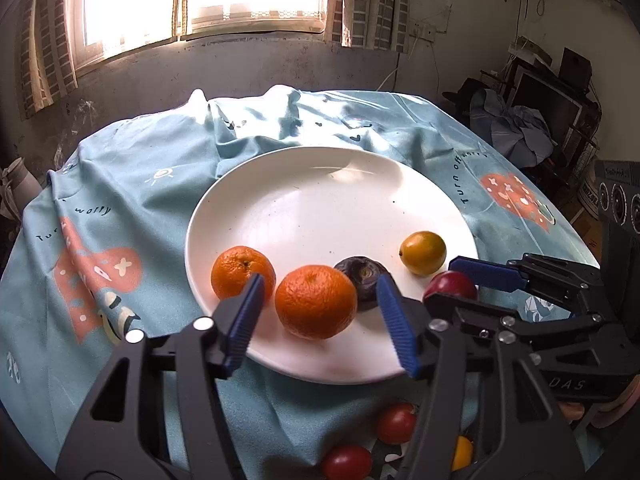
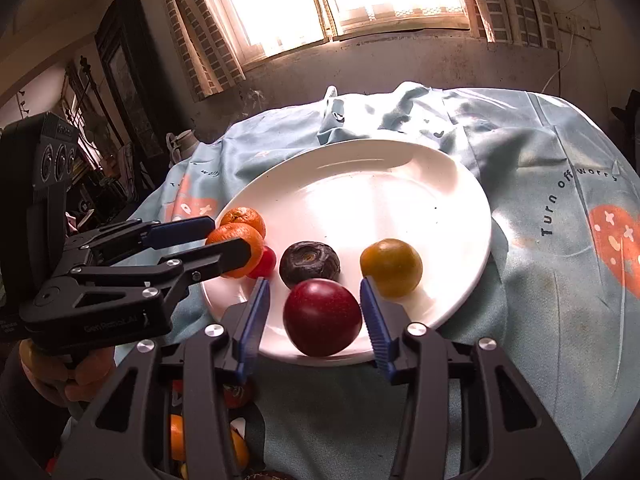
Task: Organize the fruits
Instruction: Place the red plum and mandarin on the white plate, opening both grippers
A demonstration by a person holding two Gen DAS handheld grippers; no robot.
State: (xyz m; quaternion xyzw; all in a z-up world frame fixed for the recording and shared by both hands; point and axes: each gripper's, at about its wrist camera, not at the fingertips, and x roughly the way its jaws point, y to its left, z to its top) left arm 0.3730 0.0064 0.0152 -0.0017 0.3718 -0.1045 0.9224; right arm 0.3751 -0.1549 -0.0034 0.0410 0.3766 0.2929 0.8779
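Note:
A white plate (image 1: 312,208) sits on a blue cloth. On it lie two oranges (image 1: 243,272) (image 1: 316,301), a dark purple fruit (image 1: 362,276), a yellow fruit (image 1: 424,252) and a red plum (image 1: 450,285). My left gripper (image 1: 320,312) is open, its fingers on either side of the near orange. My right gripper (image 2: 314,312) is open, its fingers on either side of the red plum (image 2: 322,316), which rests on the plate (image 2: 400,184). In the right wrist view the oranges (image 2: 240,248) lie at the left gripper (image 2: 224,240), with a small red fruit (image 2: 266,262) beside them.
Small red (image 1: 396,424) (image 1: 346,462) and yellow (image 1: 462,452) fruits lie on the cloth (image 1: 120,184) below the grippers. The cloth bunches up behind the plate. A wall with a bright window stands beyond the table. Clutter fills the room's right side.

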